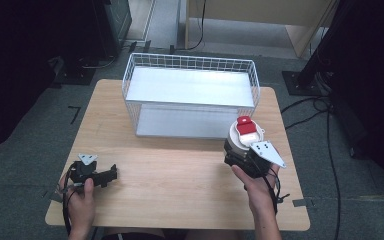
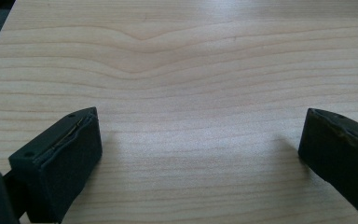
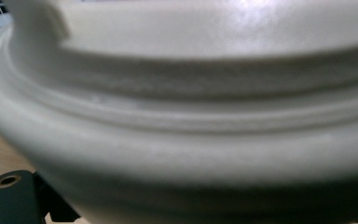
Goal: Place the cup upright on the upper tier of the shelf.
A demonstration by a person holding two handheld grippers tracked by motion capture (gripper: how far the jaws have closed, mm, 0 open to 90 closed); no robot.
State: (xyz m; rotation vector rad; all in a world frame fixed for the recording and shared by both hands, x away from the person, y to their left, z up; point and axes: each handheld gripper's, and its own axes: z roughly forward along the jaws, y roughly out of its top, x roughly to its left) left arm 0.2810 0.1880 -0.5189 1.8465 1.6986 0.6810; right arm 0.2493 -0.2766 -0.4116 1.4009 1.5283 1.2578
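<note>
A round white container [image 1: 244, 134] with a red flip tab on its lid stands upright at the table's right side, just in front of the wire basket. My right gripper [image 1: 236, 152] is shut on its lower body, with a hand behind it. In the right gripper view the container's ribbed white wall [image 3: 182, 112] is pressed up very close and hides the jaws. My left gripper [image 1: 111, 174] rests low on the table near the front left corner. Its jaws stand wide apart over bare wood, so the left gripper [image 2: 200, 126] is open with nothing between them.
A white wire basket [image 1: 190, 62] with a flat white shelf stands at the back middle of the wooden table [image 1: 180, 175]. Bare wood lies between the two grippers. Dark stands and cables sit on the floor to the right.
</note>
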